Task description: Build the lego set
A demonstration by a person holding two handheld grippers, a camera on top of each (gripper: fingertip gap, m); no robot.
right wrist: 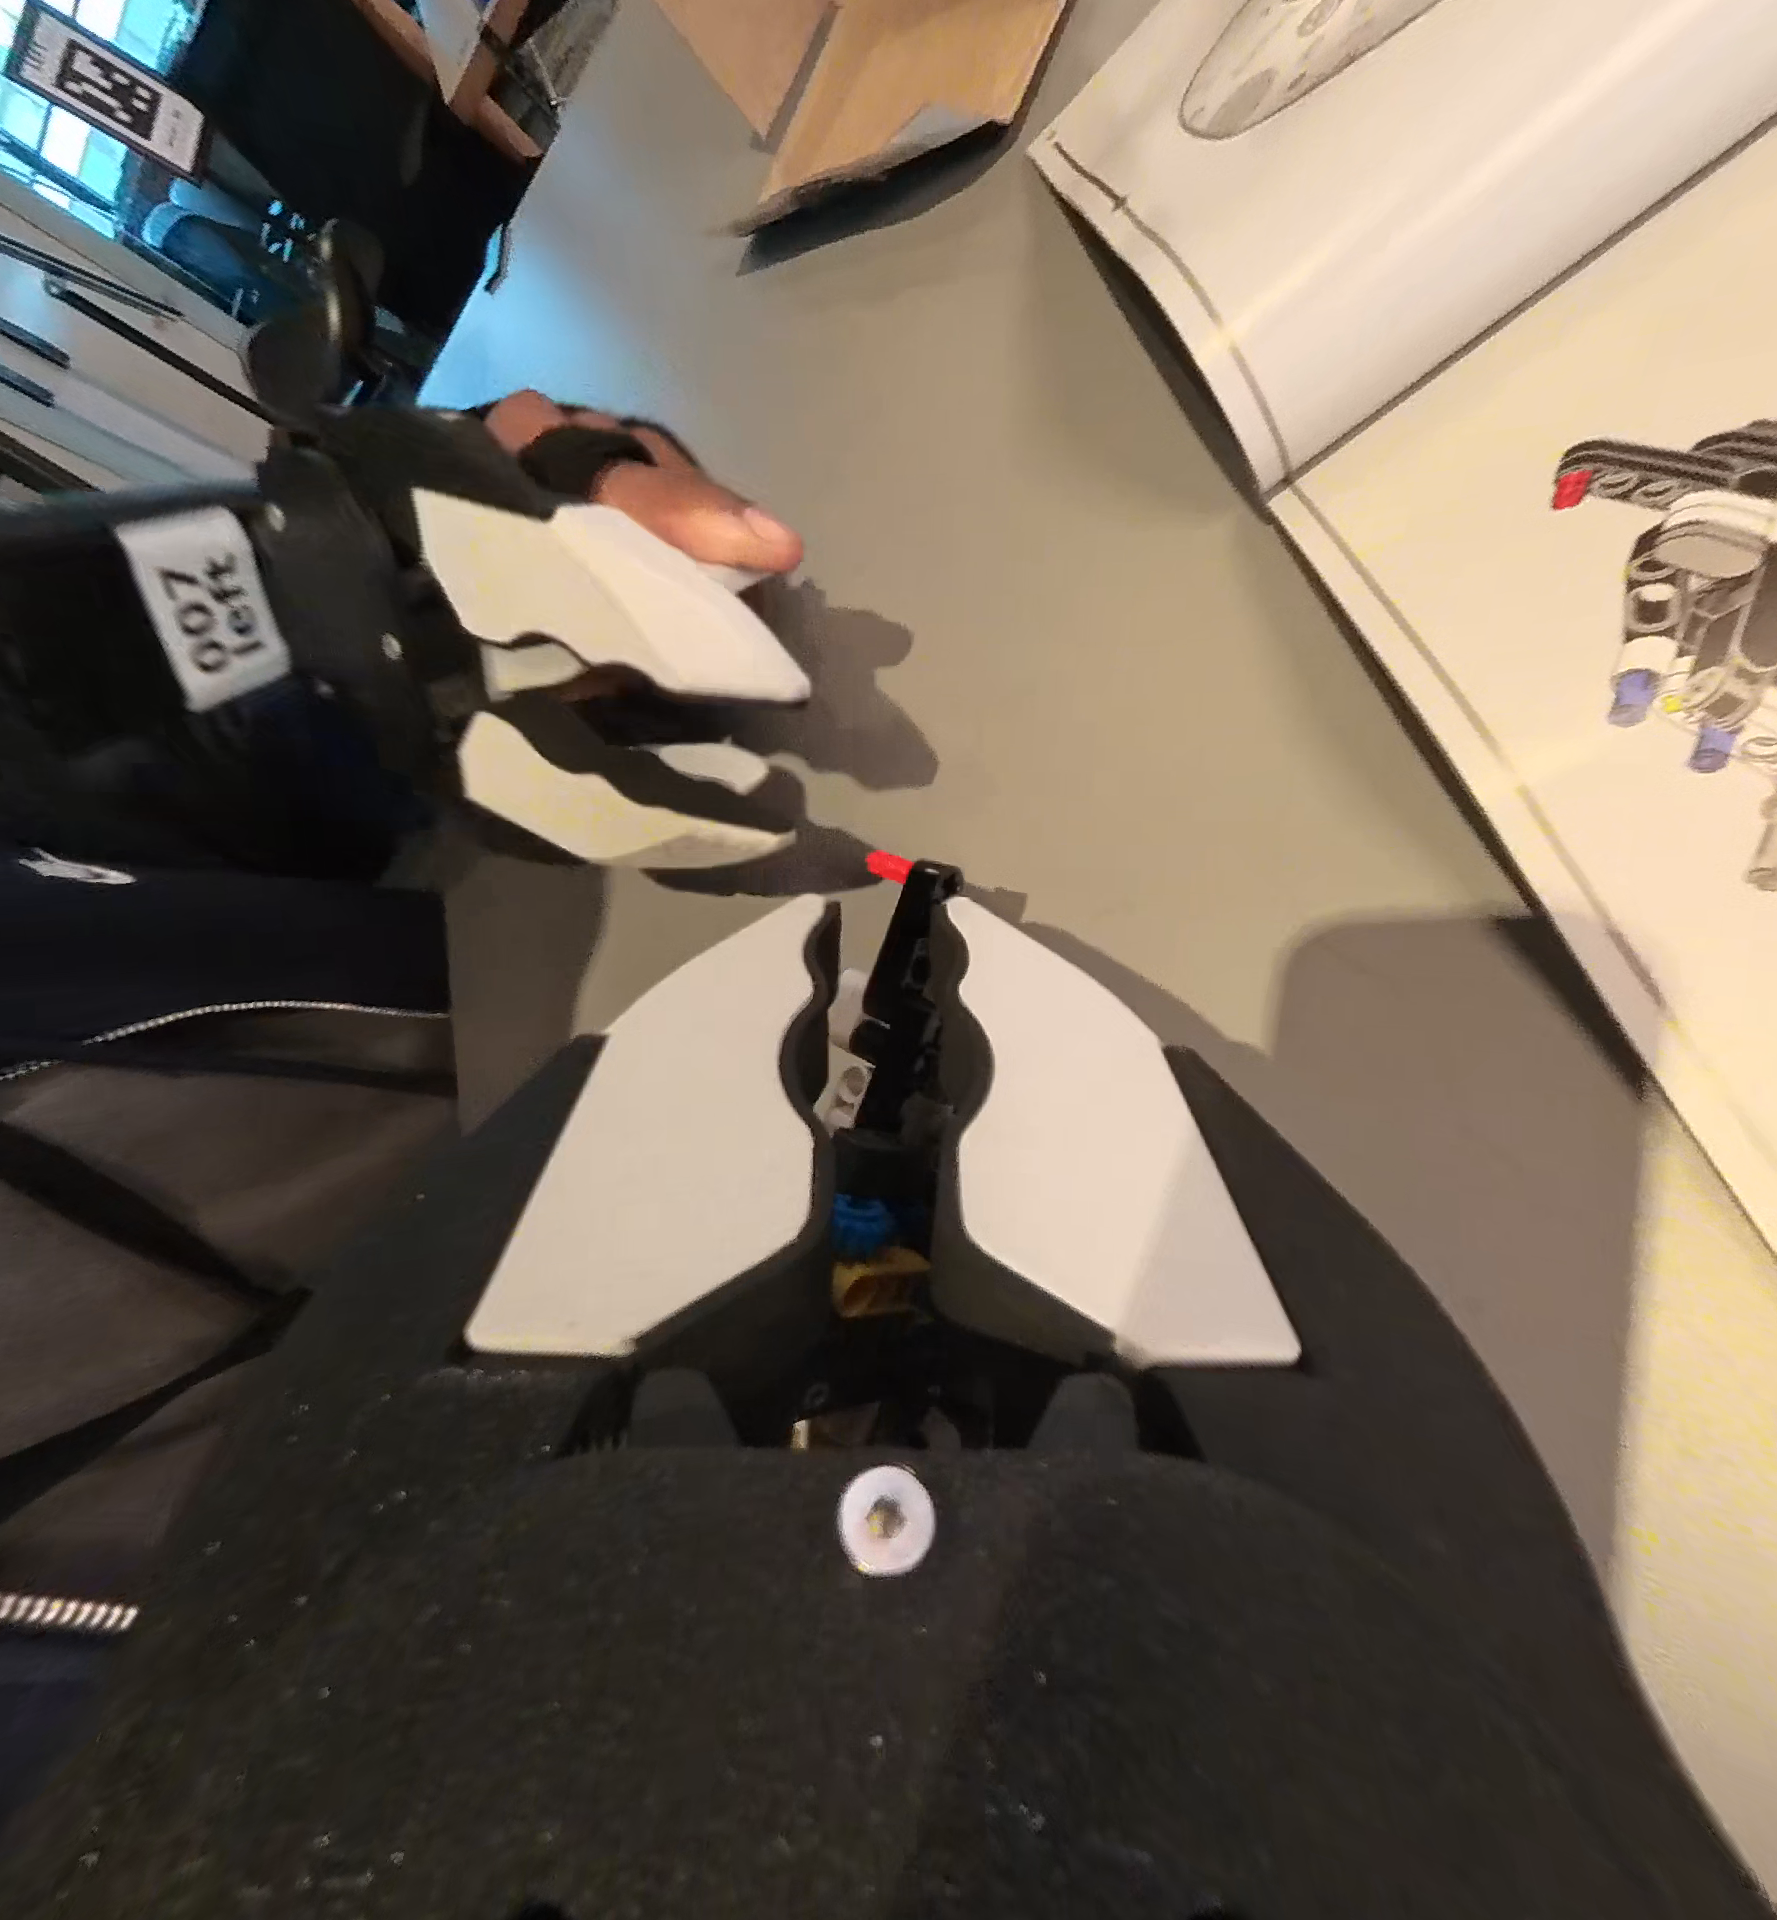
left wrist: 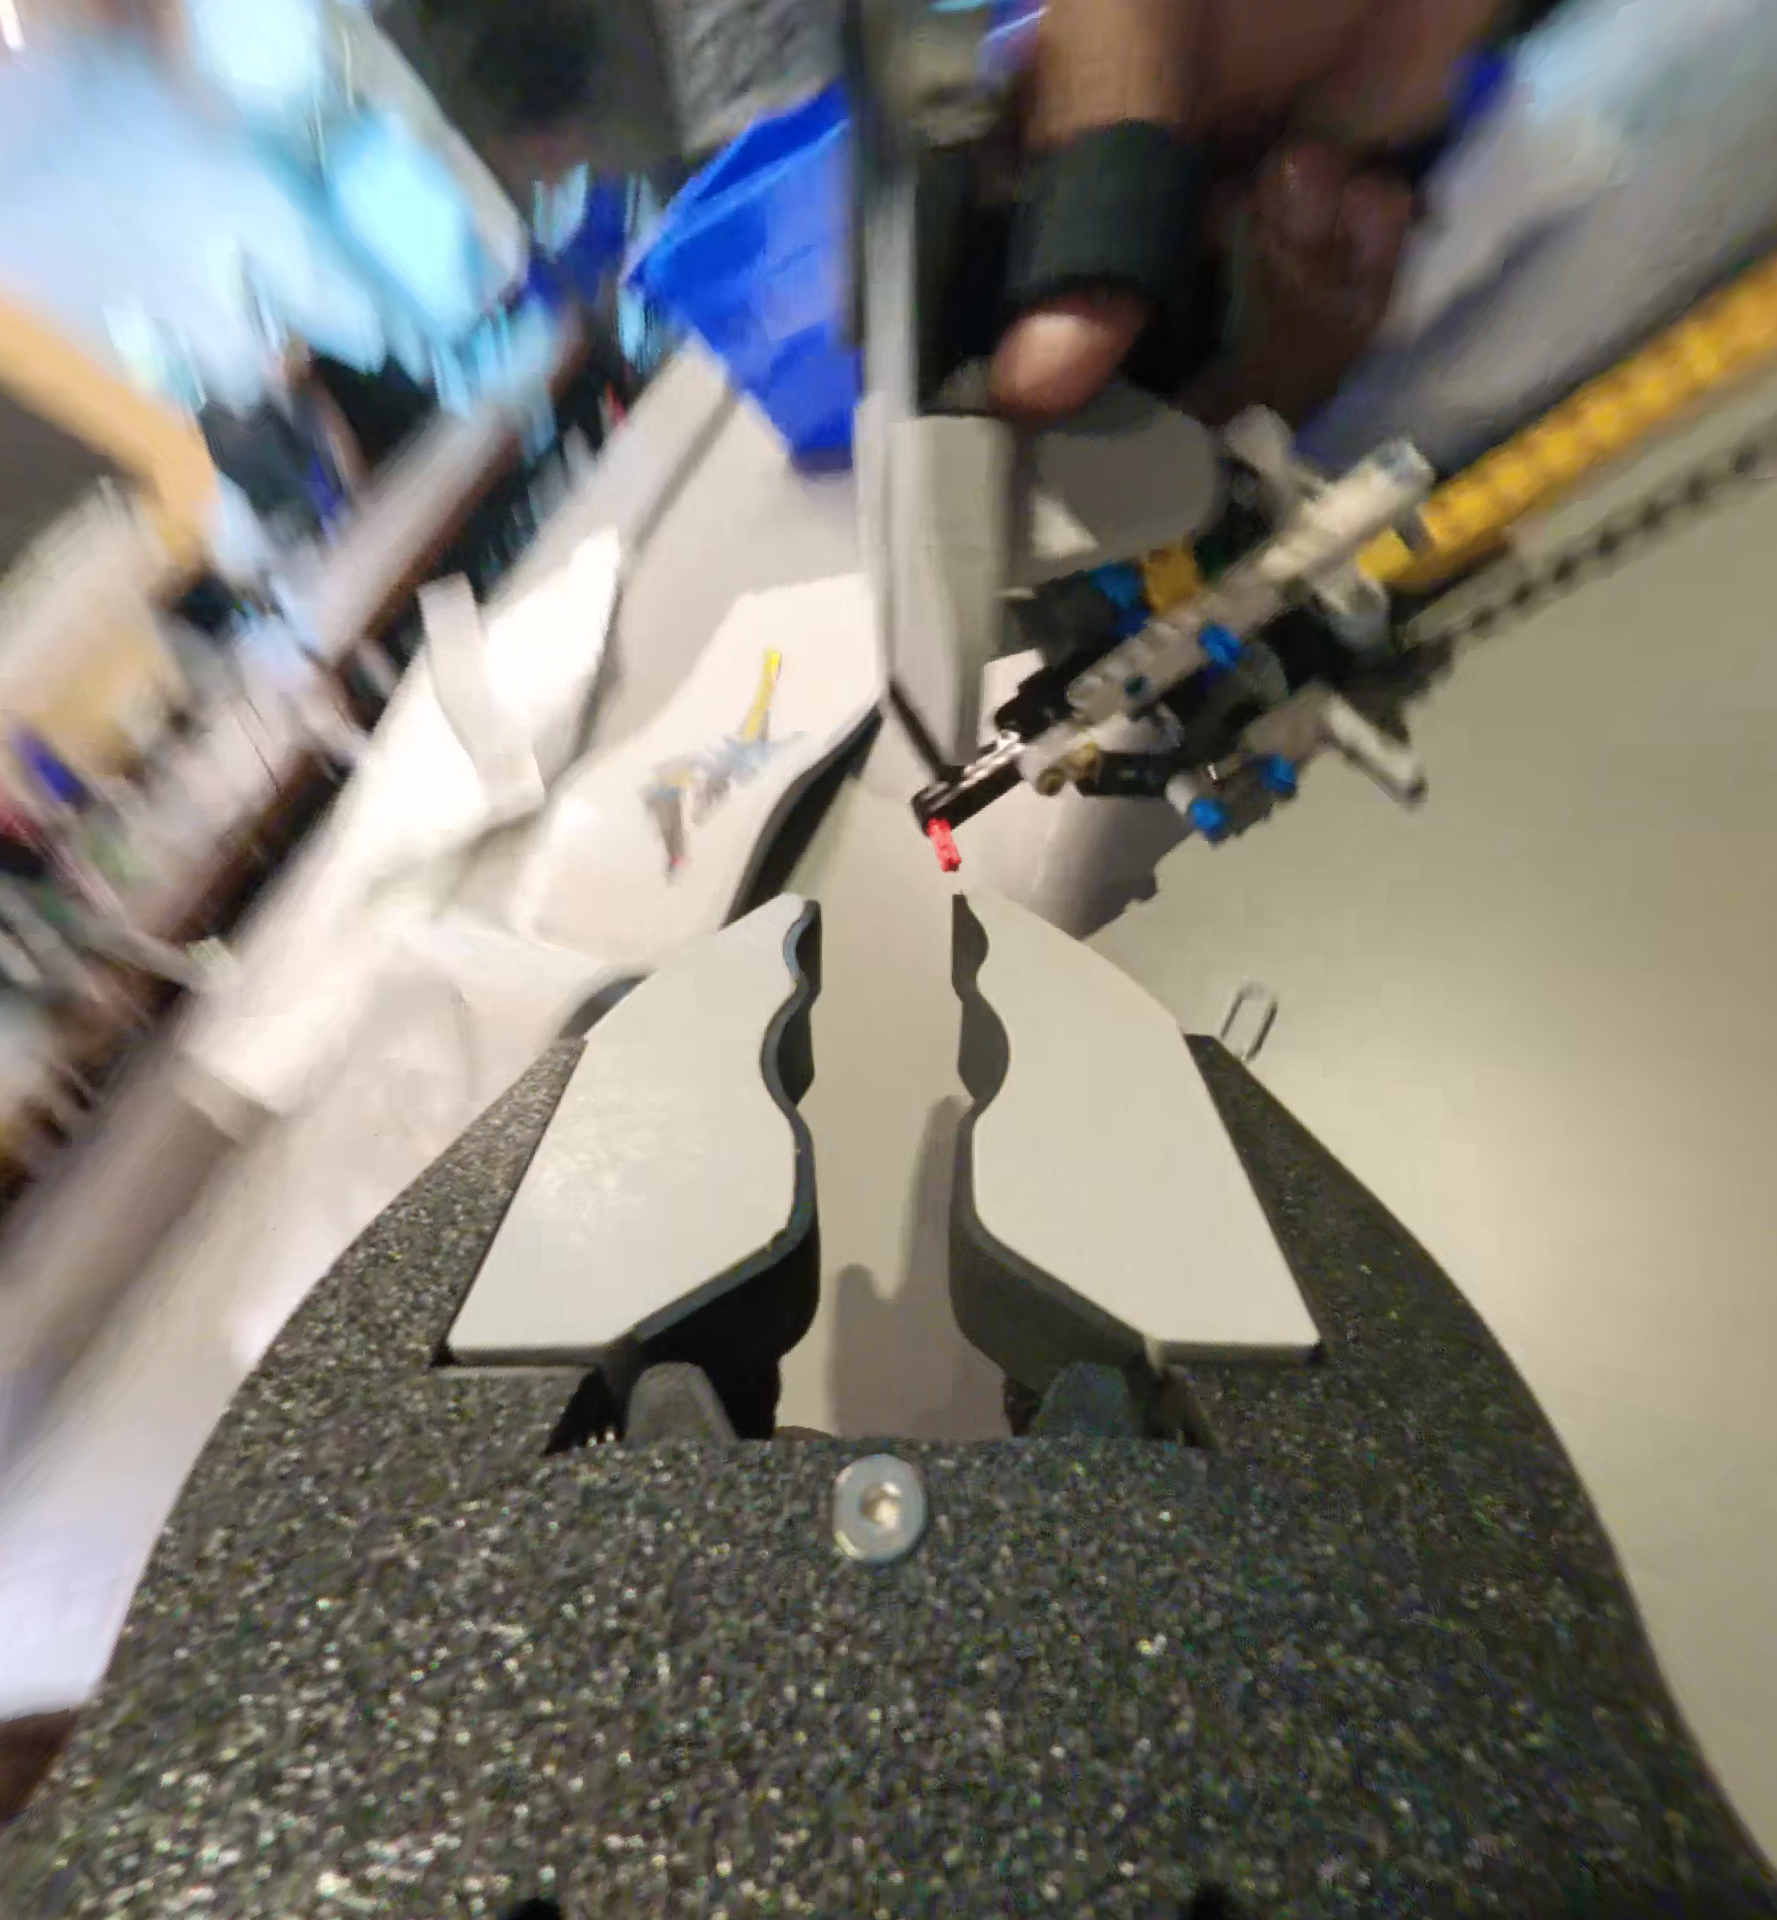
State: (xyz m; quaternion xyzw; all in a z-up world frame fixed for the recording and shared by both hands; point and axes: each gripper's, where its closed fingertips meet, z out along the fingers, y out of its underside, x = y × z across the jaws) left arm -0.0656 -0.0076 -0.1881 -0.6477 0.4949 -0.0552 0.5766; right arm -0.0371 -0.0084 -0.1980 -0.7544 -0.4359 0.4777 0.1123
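Left gripper (left wrist: 886, 909): fingers parted with bare table showing between them; nothing held. In the right wrist view it (right wrist: 796, 758) hovers just left of the model's tip, a gloved hand (right wrist: 645, 499) over it.
Right gripper (right wrist: 889, 914): fingers clamped on the lego model (right wrist: 899, 1039), which runs up the gap between the pads.
Lego model: in the left wrist view the model (left wrist: 1175, 665) is held off the table, a white, black and blue cluster with a long yellow and grey boom (left wrist: 1611, 416) reaching up to the right.
Black beam (right wrist: 915, 935): juts out past the right fingertips.
Red pin (right wrist: 886, 862): seated at the beam's far tip; in the left wrist view the pin (left wrist: 944, 837) lies just ahead of the left fingertips, not touching them.
Table (right wrist: 1071, 582): grey, matte.
Booklet (right wrist: 1486, 436): open at the right, its page showing a drawing of the assembly.
Cardboard (right wrist: 894, 94): at the table's far edge.
White bags (left wrist: 364, 935): crumpled, left of the left gripper, blurred.
Blue bin (left wrist: 759, 260): far off, blurred.
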